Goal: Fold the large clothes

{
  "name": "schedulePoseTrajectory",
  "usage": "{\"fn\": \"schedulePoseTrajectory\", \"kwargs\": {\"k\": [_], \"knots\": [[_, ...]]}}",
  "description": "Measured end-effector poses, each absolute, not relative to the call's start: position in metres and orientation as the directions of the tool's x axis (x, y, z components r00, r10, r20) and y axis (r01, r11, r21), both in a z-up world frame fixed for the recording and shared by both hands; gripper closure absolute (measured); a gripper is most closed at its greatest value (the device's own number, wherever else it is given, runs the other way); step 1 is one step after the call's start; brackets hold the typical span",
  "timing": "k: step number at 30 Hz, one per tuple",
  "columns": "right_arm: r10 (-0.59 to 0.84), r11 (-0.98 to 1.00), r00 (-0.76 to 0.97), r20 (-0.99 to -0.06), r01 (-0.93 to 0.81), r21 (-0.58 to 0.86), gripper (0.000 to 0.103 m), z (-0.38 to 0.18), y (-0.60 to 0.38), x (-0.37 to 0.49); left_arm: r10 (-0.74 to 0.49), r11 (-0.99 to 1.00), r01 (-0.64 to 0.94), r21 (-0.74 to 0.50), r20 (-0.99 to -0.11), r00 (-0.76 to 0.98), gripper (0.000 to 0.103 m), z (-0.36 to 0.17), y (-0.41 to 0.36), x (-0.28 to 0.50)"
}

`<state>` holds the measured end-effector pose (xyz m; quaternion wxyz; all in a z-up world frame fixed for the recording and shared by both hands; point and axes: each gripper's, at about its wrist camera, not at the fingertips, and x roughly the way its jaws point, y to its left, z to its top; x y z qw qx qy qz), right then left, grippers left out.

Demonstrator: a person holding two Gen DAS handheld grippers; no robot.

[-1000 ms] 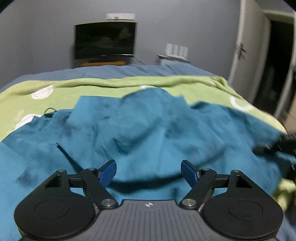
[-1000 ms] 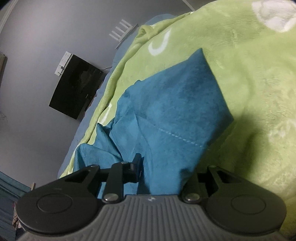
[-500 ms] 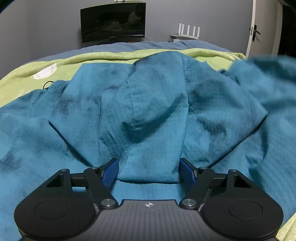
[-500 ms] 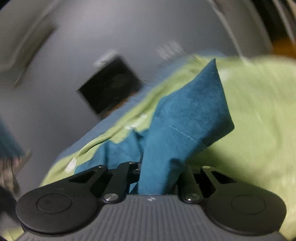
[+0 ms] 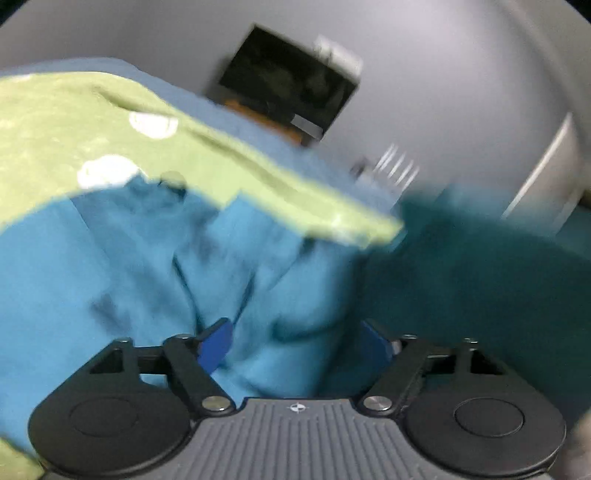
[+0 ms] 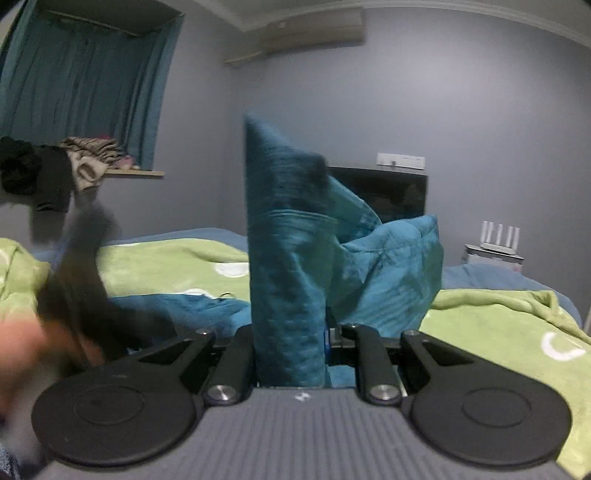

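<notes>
Right gripper (image 6: 290, 343), level at lower centre, clamps an upright fold of teal garment (image 6: 288, 258). Left gripper (image 5: 295, 341), rolled, jaws opening over the garment, pads clear.

Grey walls (image 6: 461, 92), teal curtain (image 6: 81, 85), dark monitor (image 6: 399, 192), green-blanketed bed (image 6: 498, 317)

A bedroom in a home.
A bed (image 6: 498, 284) with a blue sheet carries a green blanket (image 6: 498, 325) printed with white rings. Grey walls hold a dark screen (image 6: 388, 192); teal curtains (image 6: 85, 85) cover a window, with clothes piled (image 6: 55, 166) on its sill. A white router (image 6: 498, 240) with upright antennas stands beside the bed, and an air conditioner (image 6: 310, 33) is mounted high on the wall.
</notes>
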<state>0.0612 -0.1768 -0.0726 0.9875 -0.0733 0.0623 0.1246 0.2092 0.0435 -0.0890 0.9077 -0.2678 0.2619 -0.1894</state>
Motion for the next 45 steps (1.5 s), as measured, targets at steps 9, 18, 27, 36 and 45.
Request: {"fn": "schedulePoseTrajectory", "kwargs": {"k": [9,18,27,36,45], "knots": [[0.305,0.916,0.929,-0.211,-0.347,-0.203,0.088,-0.085,-0.120,0.074,-0.664,0.645,0.377,-0.665,-0.243,0.707,0.001,-0.032,0.084,0.169],[0.402,0.814,0.851,-0.339,-0.501,-0.293,0.089,-0.099,-0.076,0.092,-0.617,0.688,0.195,-0.699,-0.422,0.664,0.078,-0.092,0.108,0.192],[0.490,0.783,0.780,-0.390,-0.590,-0.197,0.060,-0.087,-0.131,0.063,-0.510,0.761,0.129,-0.635,-0.464,0.725,0.088,-0.105,0.137,0.191],[0.358,0.933,0.826,-0.436,-0.302,0.195,0.060,-0.083,-0.242,0.119,-0.453,0.757,0.040,-0.653,-0.480,0.751,0.089,-0.104,0.183,0.173],[0.303,0.952,0.829,-0.470,-0.284,0.113,0.060,-0.097,-0.201,0.186,-0.429,0.753,-0.020,-0.658,-0.514,0.743,0.089,-0.108,0.194,0.162]]}}
